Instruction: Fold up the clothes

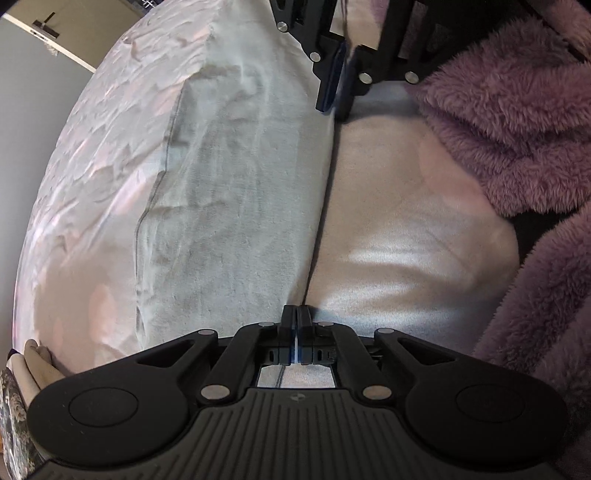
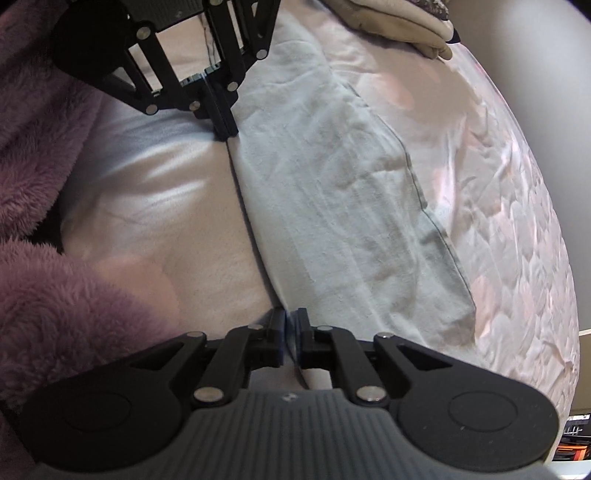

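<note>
On pink bedding (image 1: 388, 236), pale grey garment (image 1: 236, 206), edge seemingly between both tongs.

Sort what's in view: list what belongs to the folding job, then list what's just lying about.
Part of the job:
- pale grey garment, folded edge running between the grippers
- left gripper, shut on that edge
- right gripper, at the other end of the edge

Lying about:
- purple fleece
- beige clothes
- pink bedsheet

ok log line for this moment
left tongs: shut on cloth edge | right tongs: slightly open at same edge | cloth: folded, on bed | fleece: off to the side
</note>
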Tool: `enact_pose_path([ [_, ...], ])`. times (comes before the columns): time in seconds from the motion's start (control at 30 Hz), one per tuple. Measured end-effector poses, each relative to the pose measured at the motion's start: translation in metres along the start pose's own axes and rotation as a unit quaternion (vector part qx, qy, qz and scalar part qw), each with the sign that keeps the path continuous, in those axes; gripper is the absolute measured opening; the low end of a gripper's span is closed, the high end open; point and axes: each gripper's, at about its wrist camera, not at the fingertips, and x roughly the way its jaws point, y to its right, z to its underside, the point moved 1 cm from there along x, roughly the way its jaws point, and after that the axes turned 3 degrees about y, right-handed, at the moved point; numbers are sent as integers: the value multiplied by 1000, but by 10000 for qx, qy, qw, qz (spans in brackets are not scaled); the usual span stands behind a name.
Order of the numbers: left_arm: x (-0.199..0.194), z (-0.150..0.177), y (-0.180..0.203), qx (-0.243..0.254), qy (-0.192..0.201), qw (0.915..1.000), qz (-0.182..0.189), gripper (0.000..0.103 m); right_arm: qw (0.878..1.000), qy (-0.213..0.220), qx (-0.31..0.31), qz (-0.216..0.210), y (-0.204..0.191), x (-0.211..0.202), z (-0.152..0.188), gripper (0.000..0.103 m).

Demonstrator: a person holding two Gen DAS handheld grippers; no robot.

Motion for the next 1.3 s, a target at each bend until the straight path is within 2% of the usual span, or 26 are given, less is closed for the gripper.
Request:
enact_pose_path([
  [0.03, -5, 0, -2, -64, 81, 9999, -26, 12, 9999, 95, 77, -48, 2, -4, 1, 20],
  [0.07, -10, 1, -4, -128, 162, 9998, -52, 17, 9996, 206, 168, -101, 4, -9, 1, 32],
  [0.1, -15, 1, -6, -204, 245, 9995, -71, 21, 9985, 399, 340, -170, 9, -16, 3, 38],
  [0.2, -32, 5, -24, -680, 500, 9964, -46, 21, 9916, 791, 993, -257, 28, -29, 7, 38],
  [0.27, -43, 13, -44, -1263, 648, 9899, -10, 21, 9832, 921, 1553, -277, 45, -33, 10, 38],
  [0.33, -50, 26, -68, -1957, 816, 9772, -34, 21, 9725, 980, 2098, -257, 62, -33, 10, 38],
  [0.4, -50, 39, -91, -2719, 833, 9586, -184, 21, 9630, 935, 2526, -120, 73, -32, 11, 35],
  [0.47, -43, 49, -112, -3402, 843, 9364, -190, 21, 9550, 838, 2843, 37, 84, -23, 6, 26],
  [0.53, -33, 55, -124, -3802, 819, 9213, -42, 21, 9497, 859, 3012, 43, 91, -14, -2, 21],
  [0.57, -26, 57, -129, -3974, 786, 9143, 12, 21, 9471, 912, 3078, 33, 93, -9, -6, 21],
  [0.67, -1, 62, -134, -4194, 397, 9069, -41, 21, 9401, 1118, 3222, 1, 94, 7, -19, 20],
  [0.73, 9, 74, -134, -4412, 195, 8972, 44, 21, 9336, 1162, 3389, -7, 94, 20, -21, 20],
  [0.87, 13, 99, -140, -5151, 106, 8563, 362, 20, 9245, 928, 3690, -238, 95, 44, -14, 20],
  [0.9, 12, 103, -142, -5269, 78, 8490, 383, 19, 9221, 907, 3751, -289, 96, 46, -11, 20],
  [1.0, 9, 110, -143, -5398, 5, 8412, 313, 13, 9127, 895, 3977, -275, 101, 48, -4, 20],
  [1.03, 8, 112, -143, -5429, -19, 8393, 292, 12, 9073, 900, 4101, -237, 104, 48, 0, 19],
  [1.13, 6, 119, -145, -5596, -91, 8283, 253, 3, 8781, 835, 4711, -101, 121, 49, 20, 12],
  [1.2, 5, 125, -147, -5714, -141, 8201, 247, 1, 8541, 793, 5140, -51, 131, 50, 35, 0],
  [1.23, 6, 126, -148, -5746, -141, 8179, 259, 1, 8422, 774, 5337, -22, 136, 50, 42, 0],
  [1.27, 6, 127, -148, -5763, -144, 8167, 265, 1, 8352, 776, 5444, 34, 138, 50, 46, 0],
  [1.3, 5, 125, -148, -5725, -156, 8194, 245, 1, 8325, 801, 5482, 85, 139, 47, 47, 0],
])
